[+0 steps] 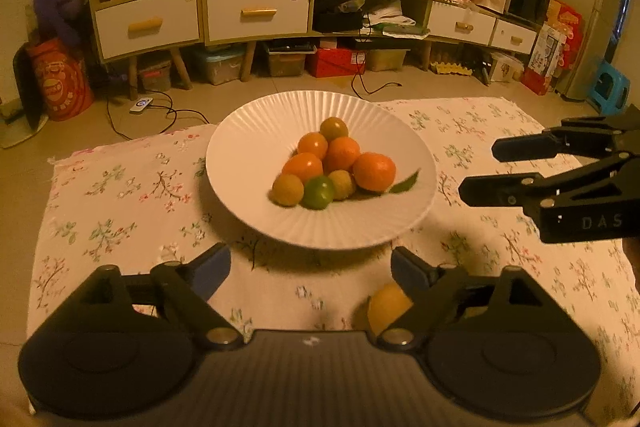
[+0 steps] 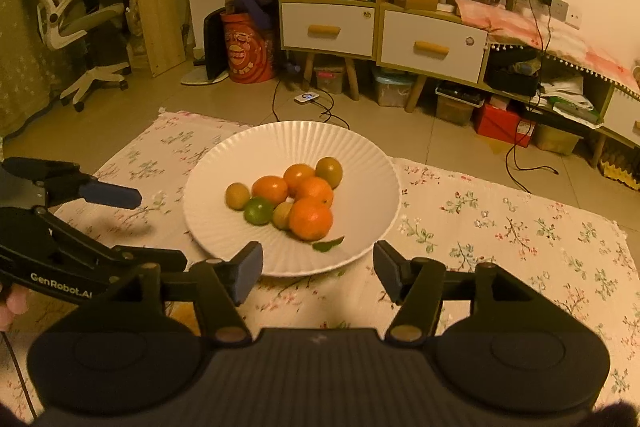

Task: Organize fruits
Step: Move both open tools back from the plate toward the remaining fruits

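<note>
A white ribbed plate [image 1: 248,147] [image 2: 224,171] sits on a floral cloth [image 1: 120,195] [image 2: 500,227] and holds a pile of several fruits: oranges [image 1: 374,171] [image 2: 311,219], a green lime [image 1: 318,192] [image 2: 258,210] and small yellowish fruits [image 1: 287,189] [image 2: 237,196], plus a green leaf [image 1: 405,183] [image 2: 328,245]. My left gripper [image 1: 310,269] is open and empty, just short of the plate's near rim. A yellow fruit [image 1: 389,307] lies on the cloth beside its right finger. My right gripper [image 2: 318,273] is open and empty near the plate's rim.
The right gripper's fingers [image 1: 500,167] show to the plate's right; the left gripper's fingers [image 2: 108,195] show to its left. Beyond the cloth lie tiled floor, cables [image 1: 160,111], cabinets with drawers [image 1: 256,13], storage boxes and an office chair [image 2: 80,23].
</note>
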